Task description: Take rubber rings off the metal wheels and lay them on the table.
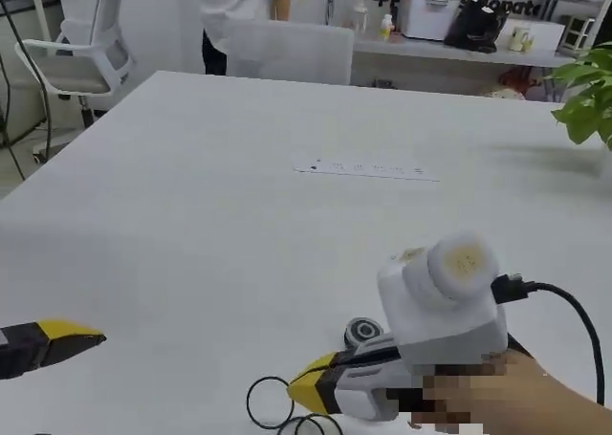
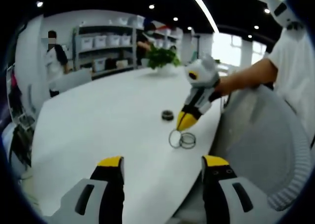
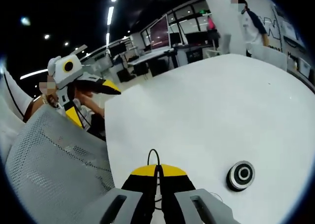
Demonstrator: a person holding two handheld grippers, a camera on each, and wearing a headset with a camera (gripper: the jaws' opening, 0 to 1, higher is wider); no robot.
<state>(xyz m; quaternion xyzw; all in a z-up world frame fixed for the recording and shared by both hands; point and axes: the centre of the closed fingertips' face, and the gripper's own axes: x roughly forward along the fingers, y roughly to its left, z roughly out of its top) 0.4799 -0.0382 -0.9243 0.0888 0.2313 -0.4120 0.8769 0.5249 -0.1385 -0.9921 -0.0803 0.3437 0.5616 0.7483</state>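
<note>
Head view | lower middle: my right tongs point(image 1: 300, 384) clamp a rubber ring point(image 1: 250, 402) | wheel point(image 1: 363, 332) just beside | my left tongs point(image 2: 162, 161) apart

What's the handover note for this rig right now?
Left gripper: open, empty, off to the left of the work.
Right gripper: shut on a rubber ring near the table's front edge.
Metal wheel sits on the table just beyond that gripper; loose rings lie beside the held one.
Done: some rings off. Left: lay this ring down; unclear whether the wheel carries another.
</note>
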